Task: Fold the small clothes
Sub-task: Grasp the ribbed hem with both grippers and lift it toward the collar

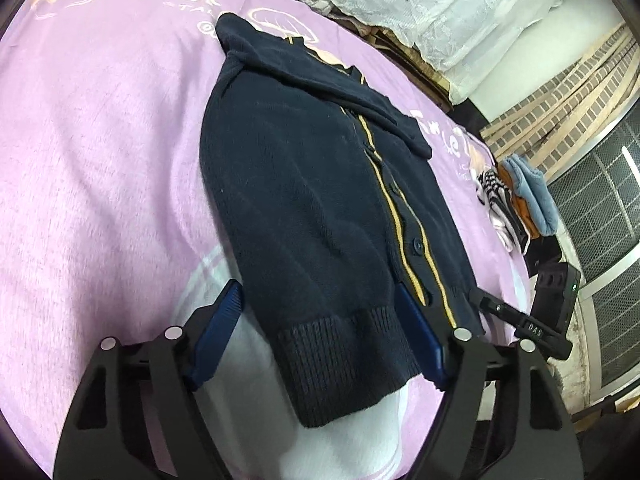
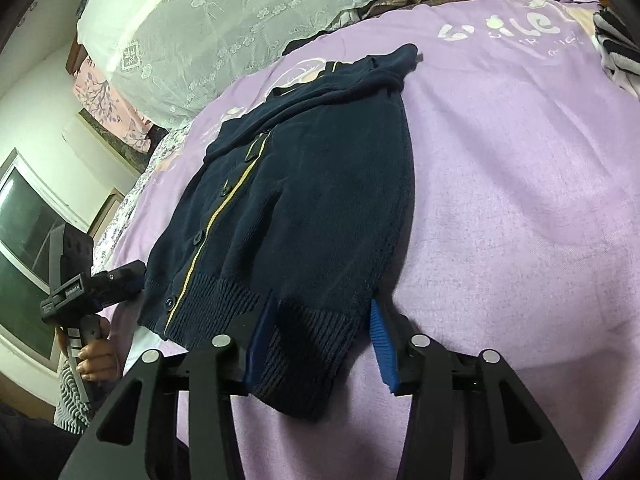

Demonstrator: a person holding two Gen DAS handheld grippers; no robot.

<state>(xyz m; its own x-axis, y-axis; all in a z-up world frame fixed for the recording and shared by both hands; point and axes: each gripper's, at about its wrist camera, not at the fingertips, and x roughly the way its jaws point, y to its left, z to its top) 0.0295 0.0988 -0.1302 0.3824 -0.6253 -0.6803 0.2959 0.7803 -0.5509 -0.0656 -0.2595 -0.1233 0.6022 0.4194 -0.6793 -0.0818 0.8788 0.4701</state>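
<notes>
A small navy knit cardigan point(image 1: 312, 200) with yellow stripes along its buttons lies flat on a purple blanket point(image 1: 100, 160), sleeves folded across the top. My left gripper point(image 1: 320, 336) is open, its blue pads on either side of the ribbed hem's left corner. The cardigan also shows in the right wrist view point(image 2: 304, 200). My right gripper point(image 2: 320, 344) is open around the hem's right corner, which lies between the pads. The left gripper point(image 2: 92, 292) shows in the right wrist view at the hem's far corner, the right gripper point(image 1: 520, 320) in the left wrist view.
A pile of folded small clothes point(image 1: 516, 200) sits at the blanket's right edge. A lace-covered pillow point(image 2: 224, 28) lies beyond the cardigan. A window grille point(image 1: 608, 208) is on the right, a dark window point(image 2: 28, 232) on the left.
</notes>
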